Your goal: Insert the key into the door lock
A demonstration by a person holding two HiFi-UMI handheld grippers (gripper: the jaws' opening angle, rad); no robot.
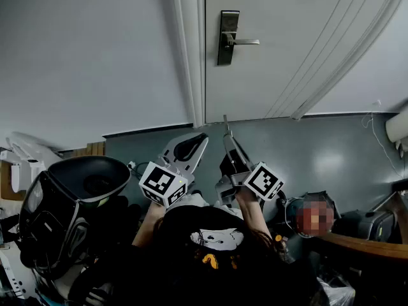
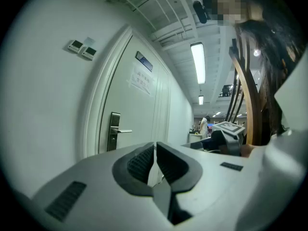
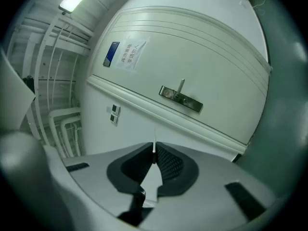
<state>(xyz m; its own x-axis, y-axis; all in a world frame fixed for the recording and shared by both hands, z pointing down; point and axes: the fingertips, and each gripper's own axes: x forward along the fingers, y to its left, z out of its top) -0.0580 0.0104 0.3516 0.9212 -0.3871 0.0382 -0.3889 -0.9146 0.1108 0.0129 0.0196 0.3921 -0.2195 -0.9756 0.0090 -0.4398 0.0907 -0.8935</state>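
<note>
Head view: steeply down, door lock (image 1: pixel 228 37) well ahead.
Left gripper view: oblique to door (image 2: pixel 139 121).
Right gripper view: rolled, facing door.
Shared: door lock.

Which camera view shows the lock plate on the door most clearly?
The head view: the lock plate faces the camera, dark on the pale door, its lever pointing right. The right gripper view shows the plate tilted, beyond the key held in the right gripper's tongs. The left gripper view shows the plate small and oblique.
</note>
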